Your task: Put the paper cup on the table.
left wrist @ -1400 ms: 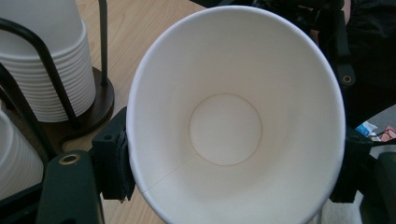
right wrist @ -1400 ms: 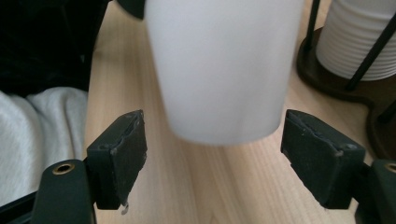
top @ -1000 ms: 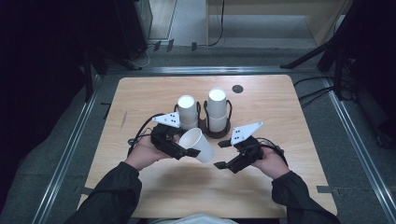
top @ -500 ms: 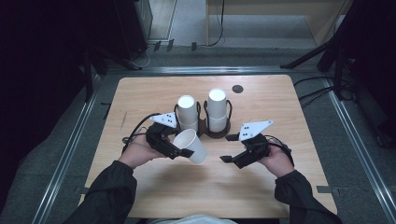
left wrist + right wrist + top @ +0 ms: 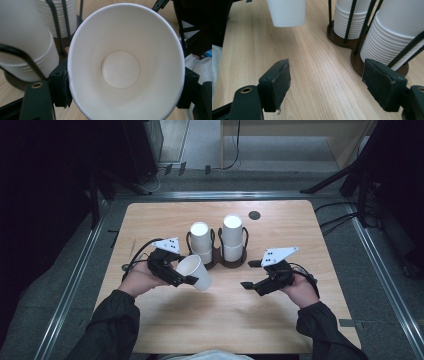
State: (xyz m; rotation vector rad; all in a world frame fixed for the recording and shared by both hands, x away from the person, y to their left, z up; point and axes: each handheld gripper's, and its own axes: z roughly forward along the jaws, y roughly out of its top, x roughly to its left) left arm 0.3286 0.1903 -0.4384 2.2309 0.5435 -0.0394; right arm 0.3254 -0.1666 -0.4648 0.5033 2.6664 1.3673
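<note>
Nearest me, the left gripper (image 5: 189,279) clenched a single paper cup (image 5: 194,271) by its sides, tilted above the tabletop (image 5: 225,320), likely to keep it clear of the stacks. The right gripper (image 5: 247,274) waited released beside it. Beyond stood the cup holder (image 5: 219,255), both stacks upside down.

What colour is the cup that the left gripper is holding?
The paper cup is plain white, inside and out. The left gripper view shows it best.
</note>
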